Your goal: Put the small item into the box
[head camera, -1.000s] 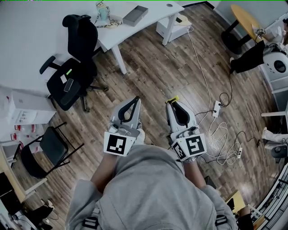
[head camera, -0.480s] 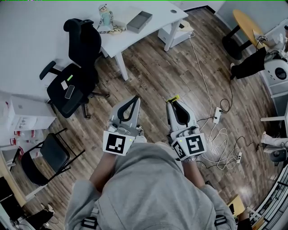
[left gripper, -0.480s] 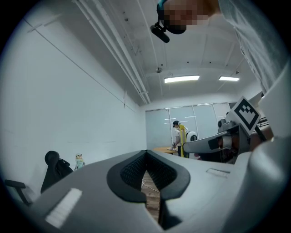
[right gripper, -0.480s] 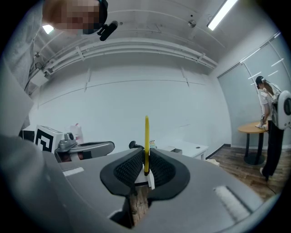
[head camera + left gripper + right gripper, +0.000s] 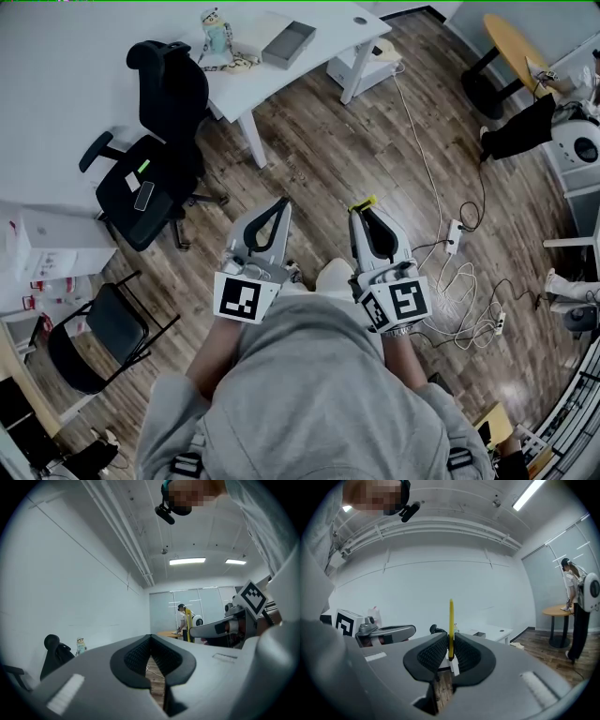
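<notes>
The right gripper's (image 5: 450, 640) jaws were clamped on a thin yellow item (image 5: 451, 620), which stood upright and edge-on between the pads, most of its length sticking out above them at 12 o'clock. The left gripper's (image 5: 150, 638) jaws were closed tip to tip with nothing between them. We held both grippers side by side in front of the body, over bare wooden floor (image 5: 319, 159). The box (image 5: 288, 44) lay well apart from us, on the white desk (image 5: 323, 21) at about 11 o'clock from the right gripper, so the item had not yet come near it. We judged the grip to be the chief risk: with so little of the strip between the pads, a jolt on the way could pivot it or let it slide out, and a flat strip on the floor would be awkward to pinch again. A black chair (image 5: 155, 159) at 10 o'clock crowded that side of the desk, and loose cables (image 5: 459, 272) at 4 o'clock could catch a foot. A figurine (image 5: 214, 30) stood just beside the box, at its 9 o'clock, and a careless reach could knock it. Opening too high could bounce the item off the box's rim.
</notes>
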`<state>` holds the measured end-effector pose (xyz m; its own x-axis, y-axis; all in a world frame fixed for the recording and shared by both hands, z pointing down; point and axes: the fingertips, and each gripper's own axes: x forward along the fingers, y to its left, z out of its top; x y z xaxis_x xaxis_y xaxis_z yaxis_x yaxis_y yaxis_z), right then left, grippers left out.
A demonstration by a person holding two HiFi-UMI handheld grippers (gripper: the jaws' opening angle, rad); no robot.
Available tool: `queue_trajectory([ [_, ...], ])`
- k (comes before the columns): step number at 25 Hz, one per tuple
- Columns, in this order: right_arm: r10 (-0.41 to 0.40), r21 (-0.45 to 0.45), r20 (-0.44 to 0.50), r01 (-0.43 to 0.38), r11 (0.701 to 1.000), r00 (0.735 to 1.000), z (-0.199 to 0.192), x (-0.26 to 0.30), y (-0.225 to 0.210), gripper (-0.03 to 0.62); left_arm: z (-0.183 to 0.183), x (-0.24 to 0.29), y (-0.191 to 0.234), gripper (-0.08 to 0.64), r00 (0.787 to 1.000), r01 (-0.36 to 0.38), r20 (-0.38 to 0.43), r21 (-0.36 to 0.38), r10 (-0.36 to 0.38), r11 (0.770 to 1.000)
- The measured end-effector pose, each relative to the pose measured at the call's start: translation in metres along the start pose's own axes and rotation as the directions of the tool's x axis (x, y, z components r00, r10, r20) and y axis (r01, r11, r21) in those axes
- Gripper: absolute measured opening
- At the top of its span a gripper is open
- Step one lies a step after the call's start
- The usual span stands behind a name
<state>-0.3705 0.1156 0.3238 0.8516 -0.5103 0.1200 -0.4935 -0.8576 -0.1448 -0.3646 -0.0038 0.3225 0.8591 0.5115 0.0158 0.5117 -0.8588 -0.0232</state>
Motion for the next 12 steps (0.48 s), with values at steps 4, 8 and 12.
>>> queue_trajectory([
  [4, -0.003, 0.006, -0.006, 0.003, 1.000, 1.000, -0.001, 0.004, -0.004, 0.064, -0.003, 0.003, 0.004, 0.003, 1.000, -0.004, -0.005, -0.004, 0.004, 1.000],
  [8, 0.006, 0.018, -0.010, -0.006, 1.000, 1.000, -0.004, 0.014, -0.012, 0.064, -0.006, 0.010, 0.007, 0.003, 1.000, -0.013, -0.012, -0.002, 0.013, 1.000],
  [12, 0.029, 0.016, -0.013, -0.029, 0.999, 0.999, -0.003, 0.031, -0.020, 0.064, -0.006, 0.022, 0.018, 0.003, 0.999, -0.039, -0.018, 0.001, 0.039, 0.999],
])
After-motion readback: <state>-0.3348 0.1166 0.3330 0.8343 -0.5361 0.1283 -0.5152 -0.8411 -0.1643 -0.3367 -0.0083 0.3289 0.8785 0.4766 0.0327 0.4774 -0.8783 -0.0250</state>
